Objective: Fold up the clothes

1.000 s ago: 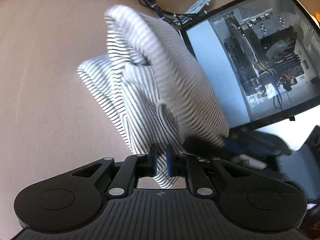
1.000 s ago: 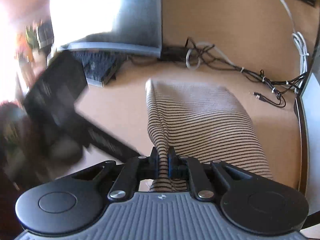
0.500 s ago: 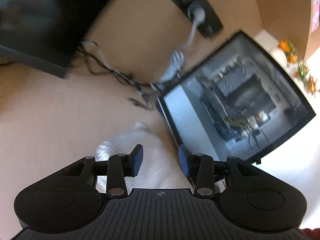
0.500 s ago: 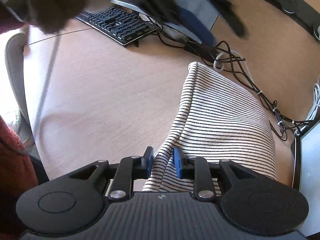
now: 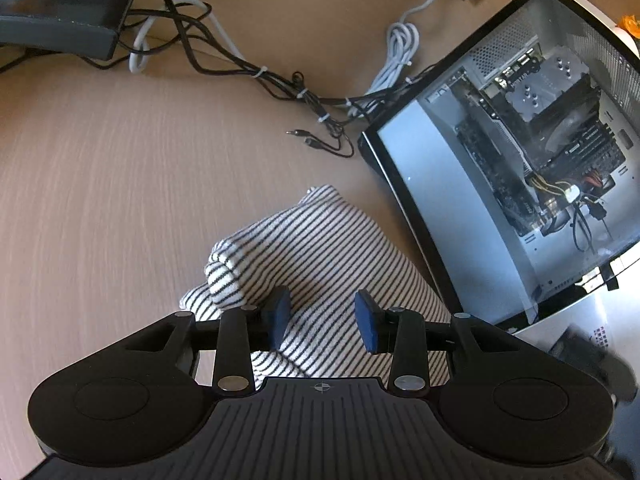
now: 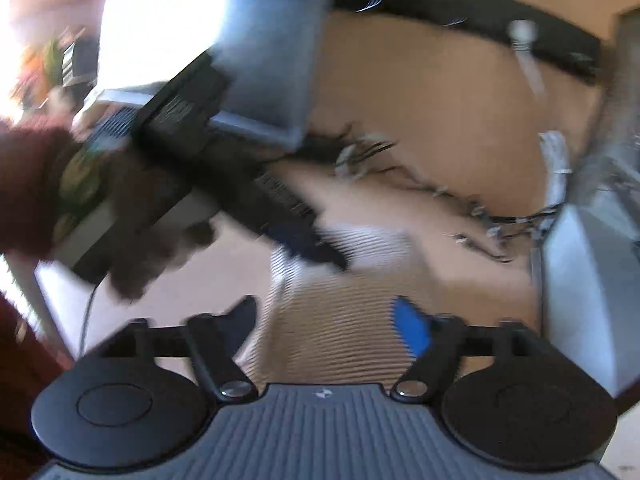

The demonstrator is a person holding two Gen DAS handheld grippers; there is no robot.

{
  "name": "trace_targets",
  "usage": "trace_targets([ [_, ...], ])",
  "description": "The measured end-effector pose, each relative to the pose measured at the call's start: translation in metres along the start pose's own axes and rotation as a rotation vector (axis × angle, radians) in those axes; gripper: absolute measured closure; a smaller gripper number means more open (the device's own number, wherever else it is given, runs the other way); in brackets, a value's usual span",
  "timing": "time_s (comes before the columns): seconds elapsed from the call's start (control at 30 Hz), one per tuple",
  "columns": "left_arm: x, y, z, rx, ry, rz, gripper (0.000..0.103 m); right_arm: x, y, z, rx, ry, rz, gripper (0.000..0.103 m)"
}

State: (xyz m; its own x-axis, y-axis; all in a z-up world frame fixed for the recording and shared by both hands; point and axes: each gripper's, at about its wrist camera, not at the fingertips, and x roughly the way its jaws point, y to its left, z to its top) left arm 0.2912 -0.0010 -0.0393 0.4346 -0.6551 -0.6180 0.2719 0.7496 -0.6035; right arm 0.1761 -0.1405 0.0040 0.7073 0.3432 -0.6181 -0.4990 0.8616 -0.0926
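A black-and-white striped garment (image 5: 320,256) lies in a folded bundle on the wooden desk (image 5: 100,200). My left gripper (image 5: 323,320) hovers just above its near part. Its blue pads (image 5: 280,314) stand apart and are closing slightly, with cloth below them but not pinched. The right wrist view is blurred by motion. There my right gripper (image 6: 328,324) is over the same garment (image 6: 332,292), jaws opening wide and pressing on nothing. The left gripper (image 6: 316,246) shows there as a dark streak over the garment's far edge.
A glass-sided computer case (image 5: 500,160) stands close on the garment's right. Tangled cables (image 5: 280,80) and a white cord (image 5: 396,60) run along the back. A monitor foot (image 5: 60,20) sits at the far left. A red sleeve (image 6: 24,184) is at the left.
Both grippers were shut on the striped garment and held it up. Both have let go and opened, and the garment now lies folded on the desk. The right jaws widened most.
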Motion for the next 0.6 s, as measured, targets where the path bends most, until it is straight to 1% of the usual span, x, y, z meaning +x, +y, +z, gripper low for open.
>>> trace_targets([
  [0.07,0.005,-0.007,0.001,0.0,-0.003,0.005,0.063,0.019,-0.006,-0.011,0.019,0.052,-0.02,0.022],
  [0.1,0.007,-0.01,0.002,0.0,-0.005,0.007,0.063,0.032,-0.007,-0.021,0.013,0.091,-0.024,0.02],
  [0.13,0.007,-0.01,0.002,-0.003,-0.003,0.001,0.063,0.039,-0.005,-0.03,0.005,0.103,-0.035,0.018],
  [0.17,0.007,-0.009,0.002,-0.007,0.003,-0.013,0.063,0.042,-0.003,-0.039,-0.004,0.093,-0.05,0.013],
  [0.2,0.007,-0.01,0.001,-0.002,0.002,-0.003,0.063,0.043,-0.001,-0.043,0.002,0.087,-0.056,0.012],
  [0.27,0.007,-0.011,0.0,0.014,0.0,0.006,0.063,0.044,-0.004,-0.039,0.033,0.096,-0.047,0.011],
  [0.3,0.007,-0.012,-0.001,0.023,-0.001,0.011,0.063,0.046,-0.006,-0.038,0.048,0.102,-0.041,0.007],
  [0.33,0.007,-0.012,-0.001,0.023,-0.001,0.011,0.063,0.048,-0.008,-0.038,0.064,0.108,-0.037,0.0],
  [0.43,0.007,-0.011,-0.001,0.019,-0.004,0.011,0.063,0.055,-0.006,-0.035,0.09,0.122,-0.039,0.0],
  [0.5,0.008,-0.01,-0.002,0.017,-0.005,0.009,0.063,0.05,-0.001,-0.036,0.098,0.124,-0.05,0.0],
  [0.6,0.009,-0.01,-0.002,0.013,-0.004,0.006,0.063,0.043,-0.006,-0.038,0.126,0.123,-0.047,0.0],
])
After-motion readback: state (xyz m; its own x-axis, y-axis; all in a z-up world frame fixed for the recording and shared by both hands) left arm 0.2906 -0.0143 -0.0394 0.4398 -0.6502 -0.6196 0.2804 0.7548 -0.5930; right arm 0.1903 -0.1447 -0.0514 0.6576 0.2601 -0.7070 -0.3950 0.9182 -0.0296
